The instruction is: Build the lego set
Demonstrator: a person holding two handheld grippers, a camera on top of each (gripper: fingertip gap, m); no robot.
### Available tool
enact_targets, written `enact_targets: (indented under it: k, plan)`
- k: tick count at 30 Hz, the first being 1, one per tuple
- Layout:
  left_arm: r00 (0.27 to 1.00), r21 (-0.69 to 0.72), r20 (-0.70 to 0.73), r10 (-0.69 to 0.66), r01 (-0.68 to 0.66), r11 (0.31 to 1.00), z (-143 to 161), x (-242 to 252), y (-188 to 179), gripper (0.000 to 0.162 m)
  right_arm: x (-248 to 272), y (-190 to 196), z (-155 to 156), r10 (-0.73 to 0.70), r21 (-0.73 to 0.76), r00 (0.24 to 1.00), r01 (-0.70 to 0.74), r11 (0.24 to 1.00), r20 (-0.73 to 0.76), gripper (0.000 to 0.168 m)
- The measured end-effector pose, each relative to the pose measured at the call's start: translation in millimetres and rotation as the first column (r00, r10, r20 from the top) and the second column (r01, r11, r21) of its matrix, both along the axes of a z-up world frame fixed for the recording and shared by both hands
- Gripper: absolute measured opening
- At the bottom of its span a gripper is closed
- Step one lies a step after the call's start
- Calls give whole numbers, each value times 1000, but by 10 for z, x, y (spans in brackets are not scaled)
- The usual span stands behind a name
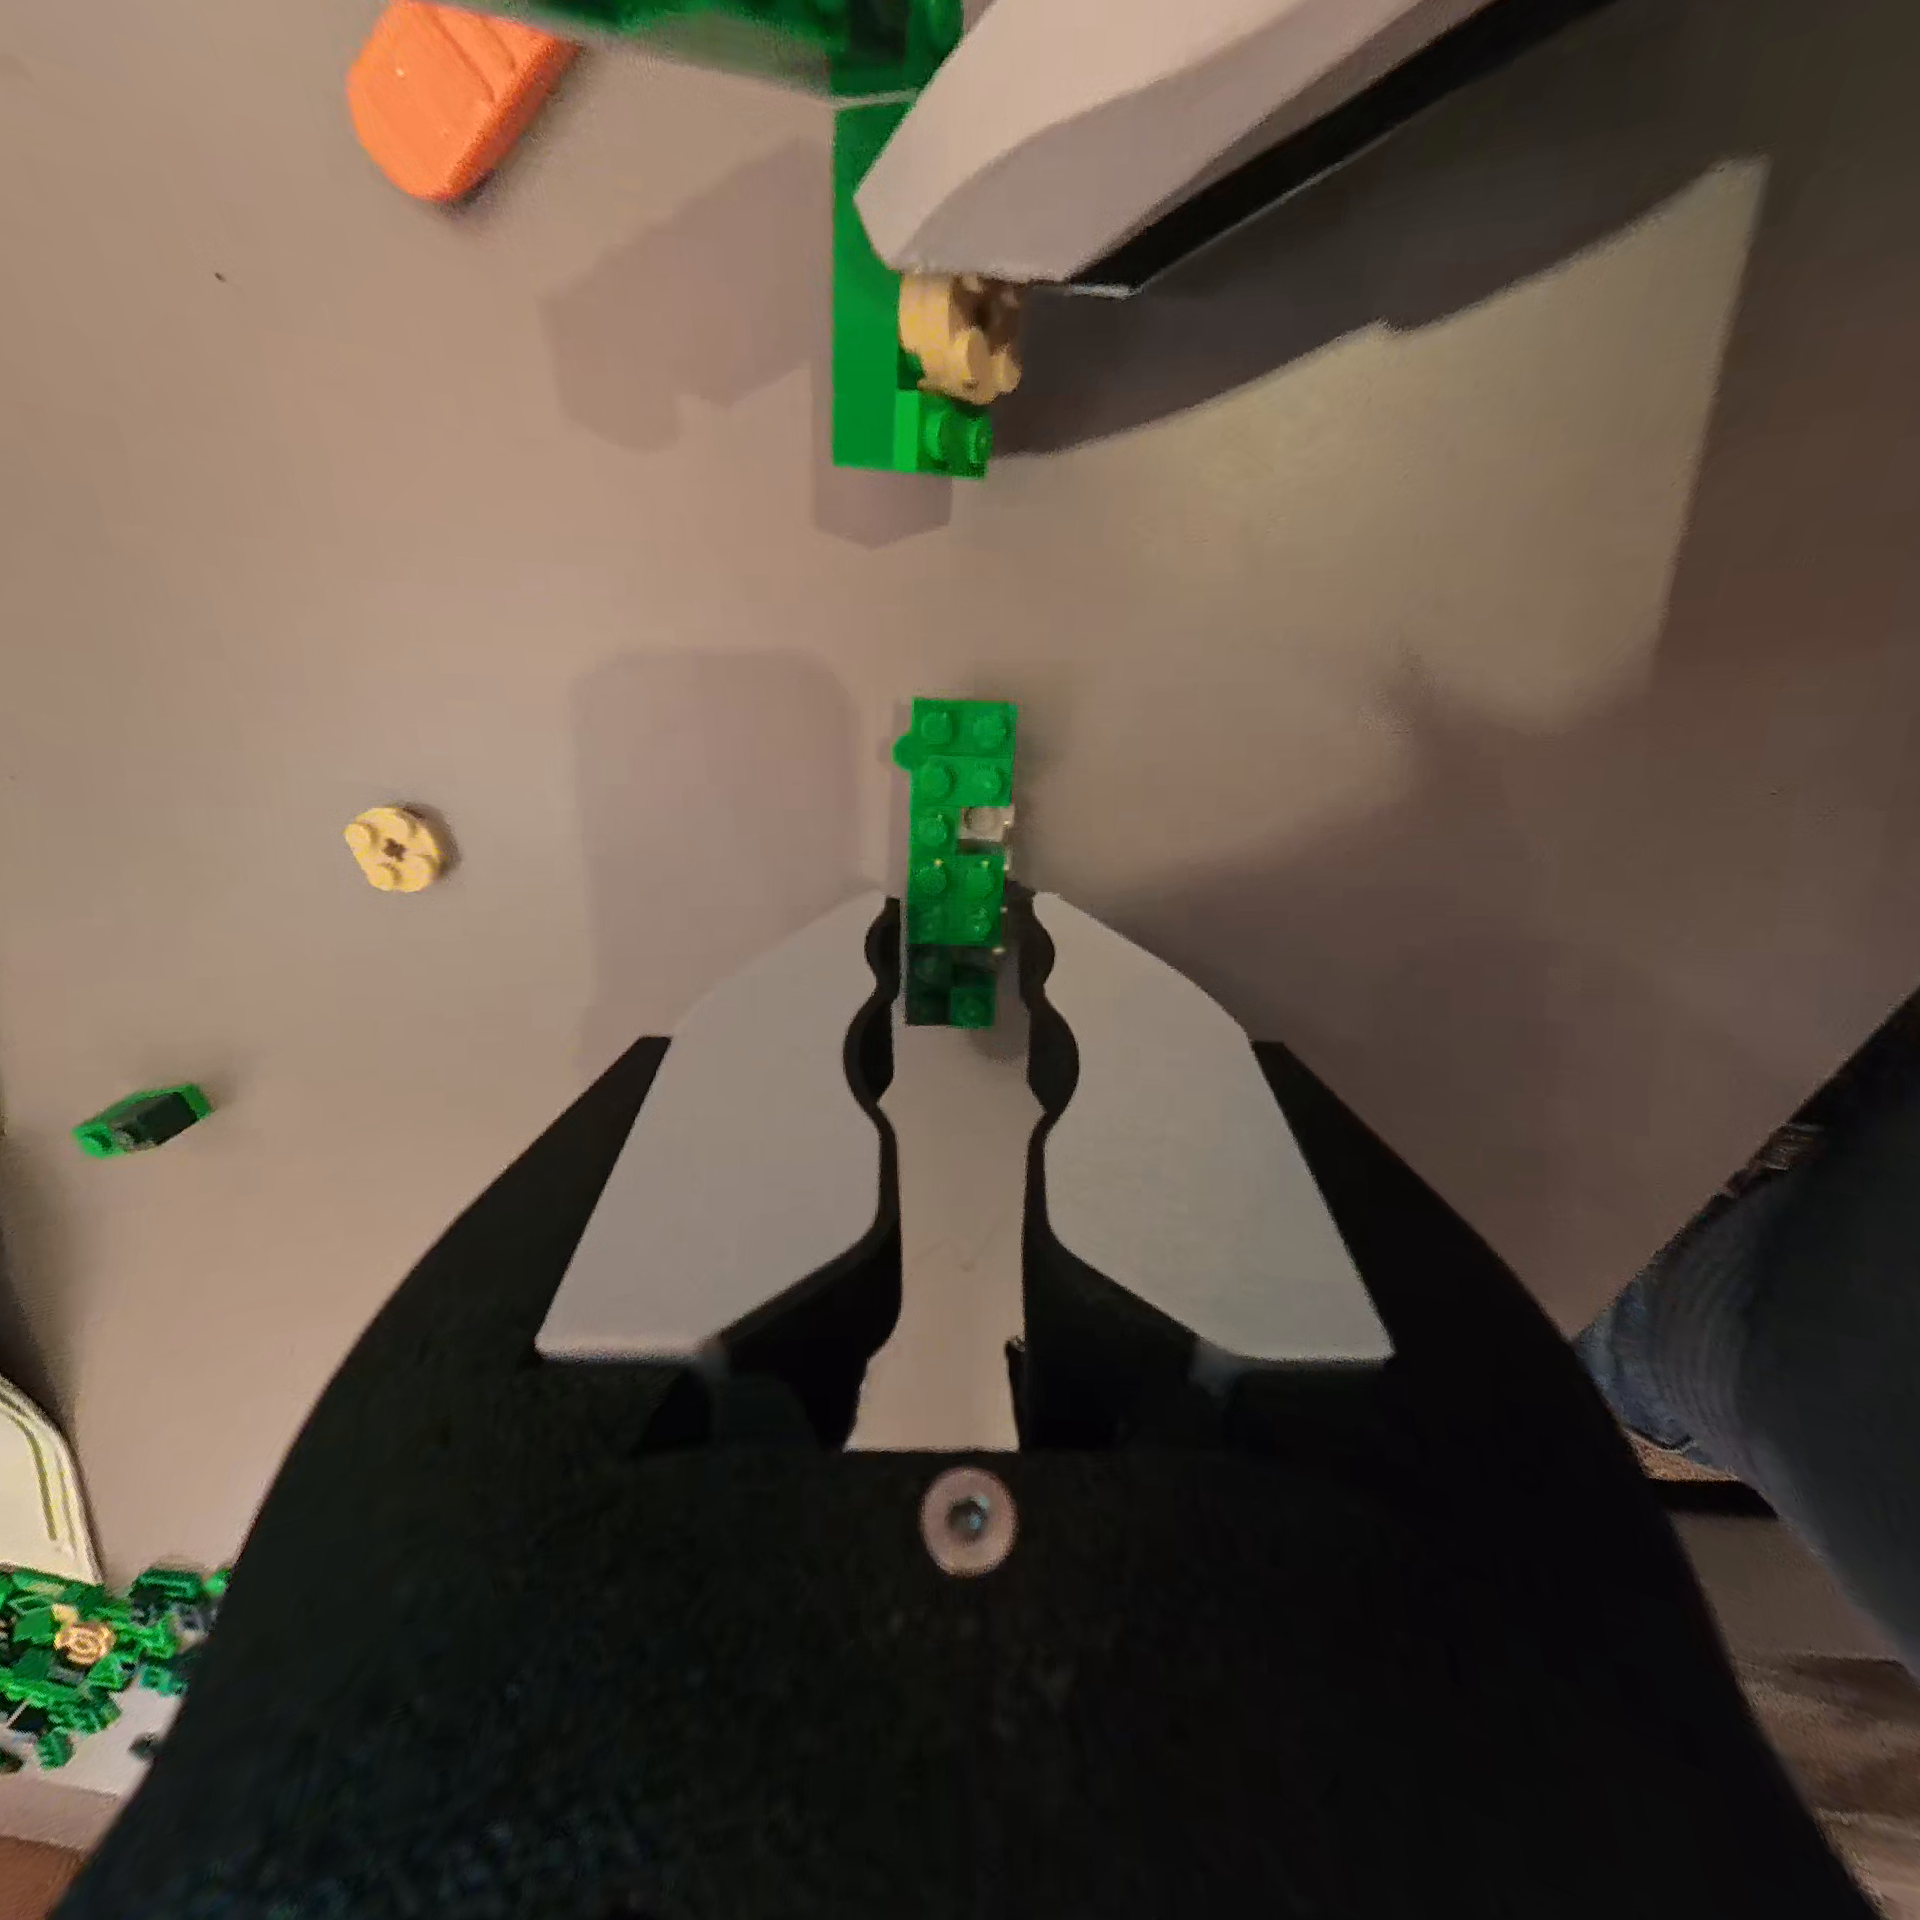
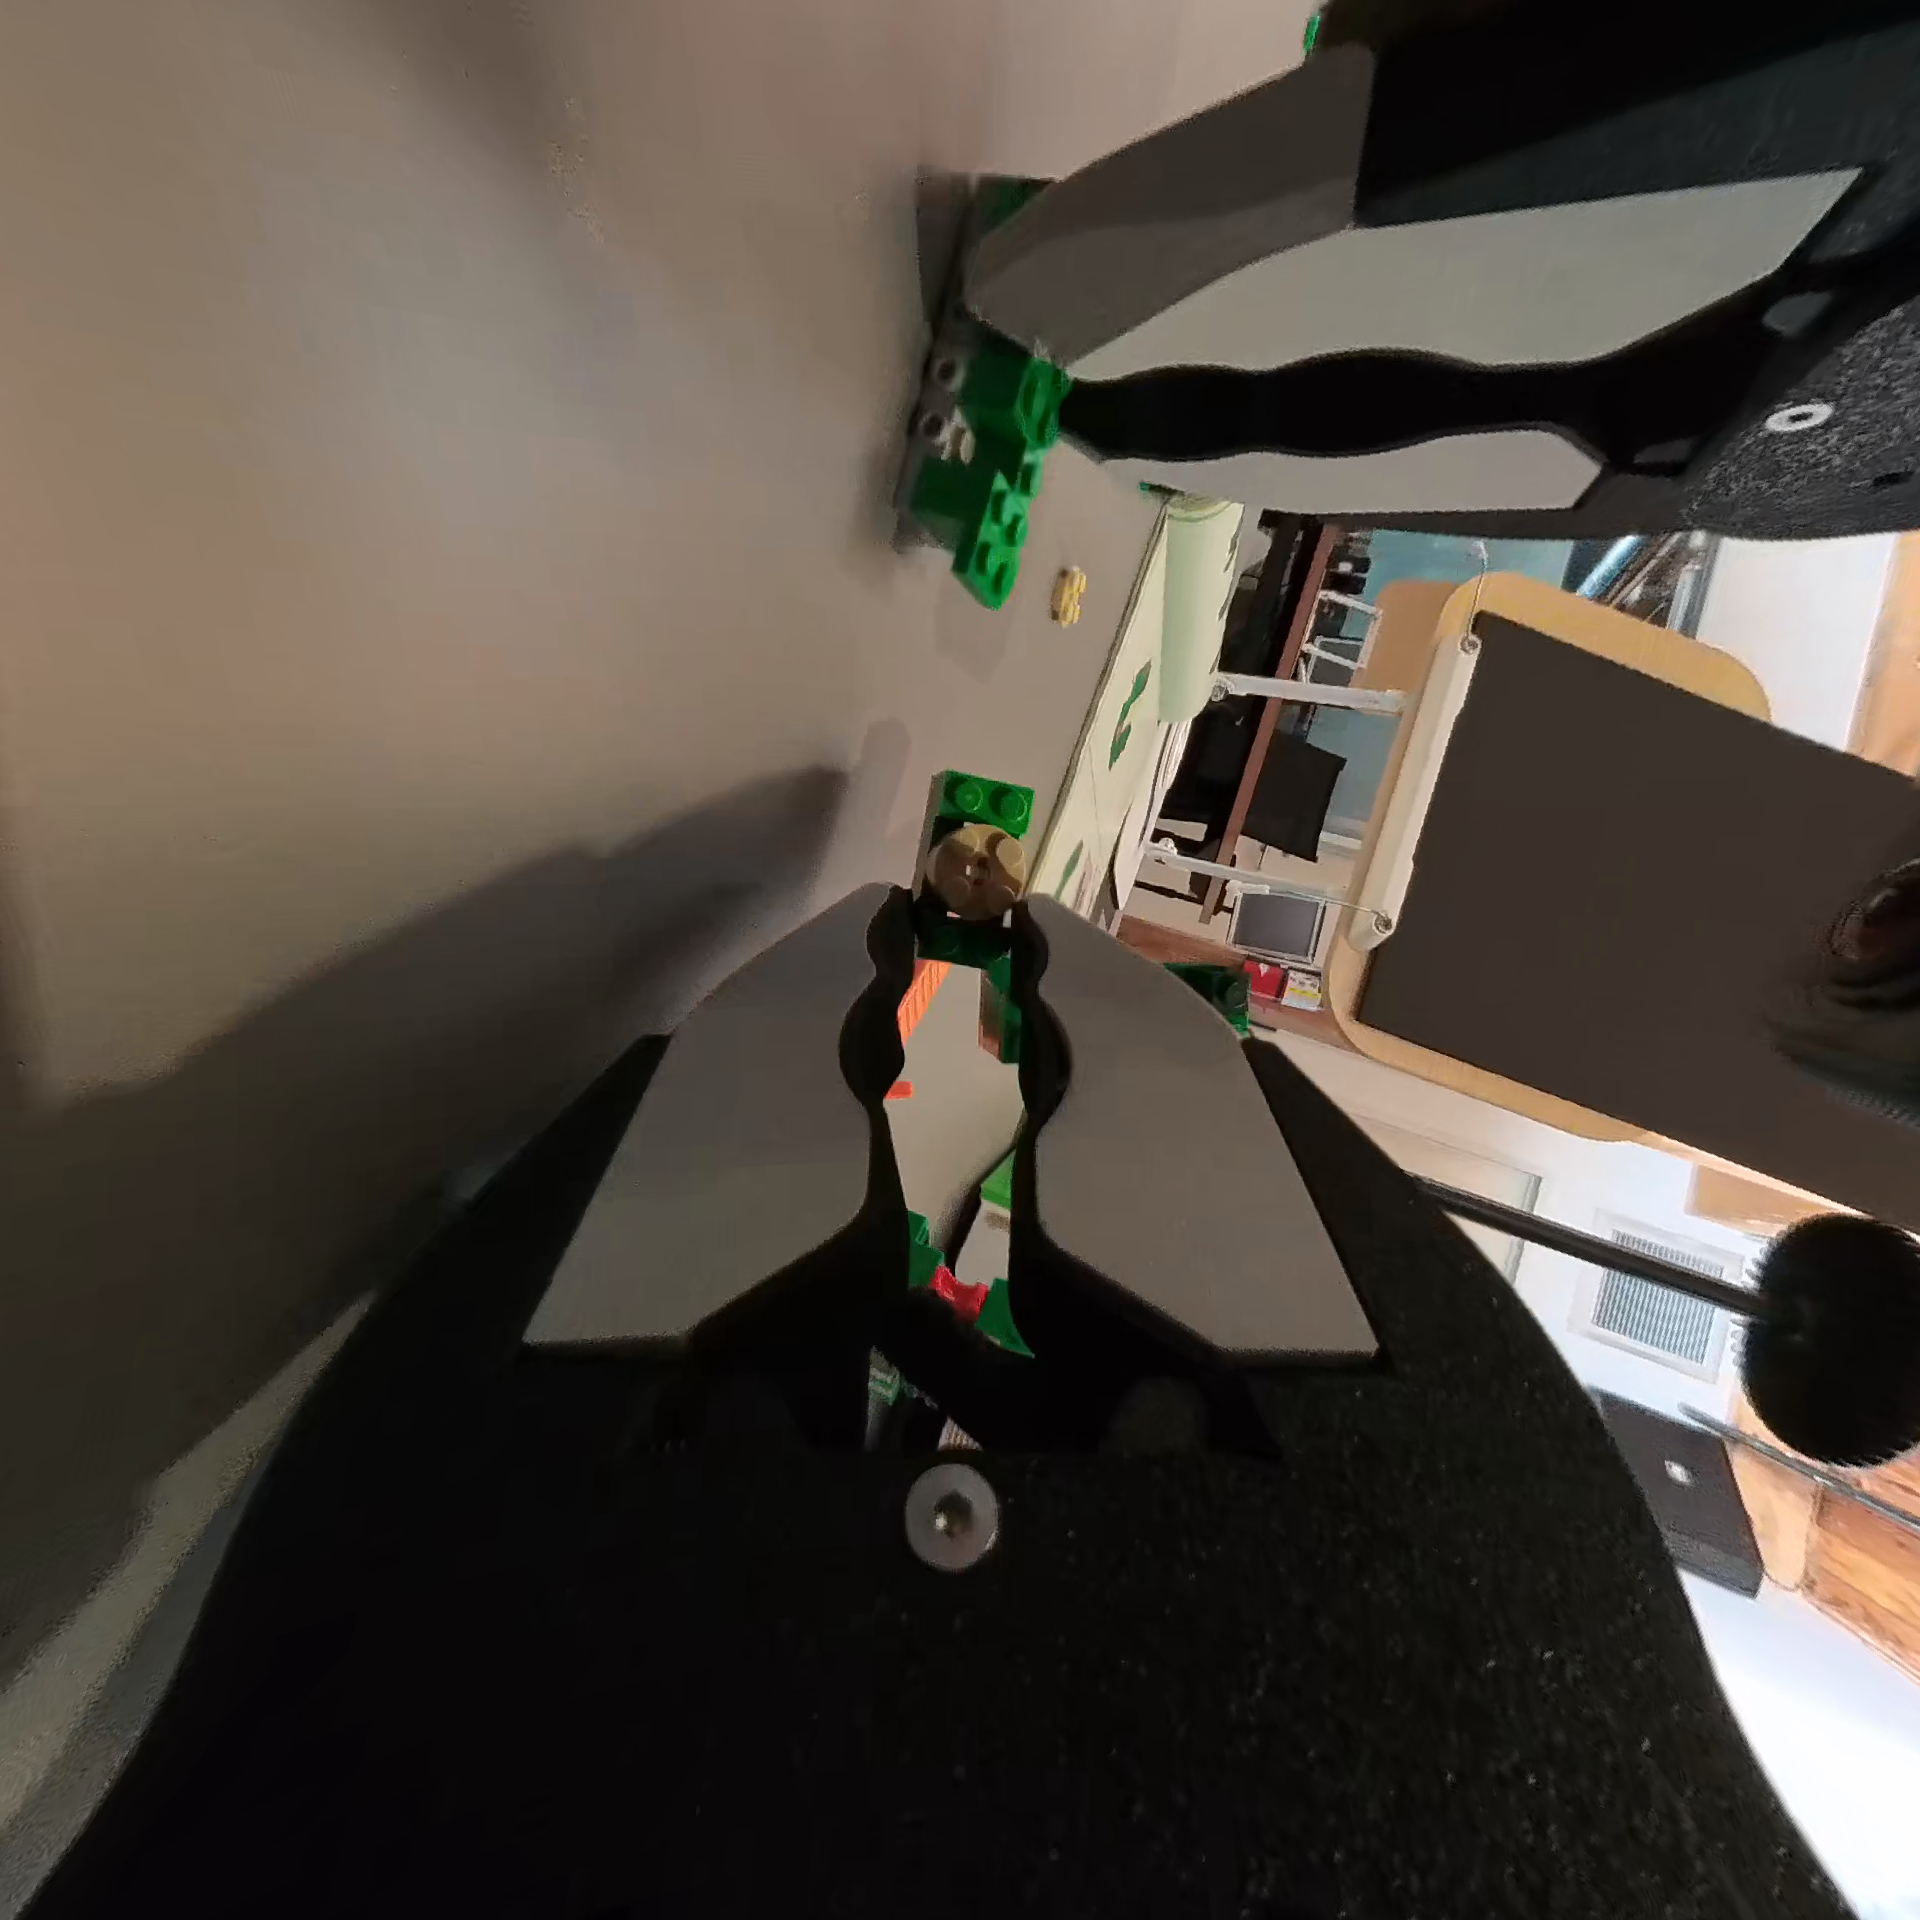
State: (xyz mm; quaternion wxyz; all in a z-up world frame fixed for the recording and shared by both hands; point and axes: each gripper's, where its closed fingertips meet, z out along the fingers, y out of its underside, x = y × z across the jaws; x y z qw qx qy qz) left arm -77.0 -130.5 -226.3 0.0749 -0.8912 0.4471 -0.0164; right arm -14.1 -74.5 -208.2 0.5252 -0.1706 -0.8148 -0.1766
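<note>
Nearest us in the left wrist view, our left tool (image 1: 956,935) sits just above the middle of the frame, its two jaws closed on the near end of a green brick strip (image 1: 961,831); the rest of that strip juts forward over the grey tabletop (image 1: 1351,644). In the right wrist view our right tool (image 2: 961,930) pinches a second green strip (image 2: 982,805) with a tan round piece (image 2: 977,868) sitting on its studs, right at the jaw tips. In the left view that strip runs down from top centre, and its stud end points toward ours, with a clear gap between them.

We judge both strips light, stiff and smooth-sided plastic: they will not bend, but they can twist or slip in a tip grip, and stacked plates may pop apart under a sideways push. Holding across the long flat sides, close to the joining end, looks best to us.

A loose tan round piece (image 1: 400,850) lies at middle left, an orange piece (image 1: 447,99) at upper left, a small green piece (image 1: 140,1120) at left, a green pile (image 1: 73,1652) at lower left.
</note>
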Motion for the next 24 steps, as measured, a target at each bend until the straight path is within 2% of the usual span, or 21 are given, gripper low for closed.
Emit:
enact_targets:
  k: [1,4,8,9,11,14,17,19,20,24]
  plan:
    - [1000,3,-2,3,-3,1000,-8,7,-13,22,2,-10,-8,4,2,1000,-4,1000,2,17]
    - [1000,-3,-12,12,-12,1000,-41,11,-51,29,7,-28,-13,10,10,1000,-10,1000,2,17]
    - [1000,-2,-10,22,-22,1000,-19,-22,-81,45,10,-23,0,7,4,1000,-7,1000,-9,17]
    - [999,3,15,30,-30,1000,18,-35,-74,49,11,-15,3,5,2,1000,-5,1000,-13,17]
    - [986,-12,153,66,-65,998,126,-10,-54,48,13,5,13,1,-2,1000,-1,1000,-23,17]
    - [883,-112,445,153,-115,987,305,73,8,43,18,28,16,-2,-13,999,2,1000,-32,17]
    - [772,-280,569,282,-141,950,325,31,72,42,13,15,-6,6,-28,999,-6,1000,-33,17]
    - [737,-346,589,330,-138,928,306,29,94,43,9,6,-20,10,-27,1000,-11,1000,-30,17]
    - [747,-352,579,326,-132,927,281,30,90,43,8,4,-25,11,-26,1000,-12,1000,-28,17]
    - [865,-293,449,223,-94,952,122,27,17,39,1,-2,-30,9,-36,999,-10,999,-33,17]
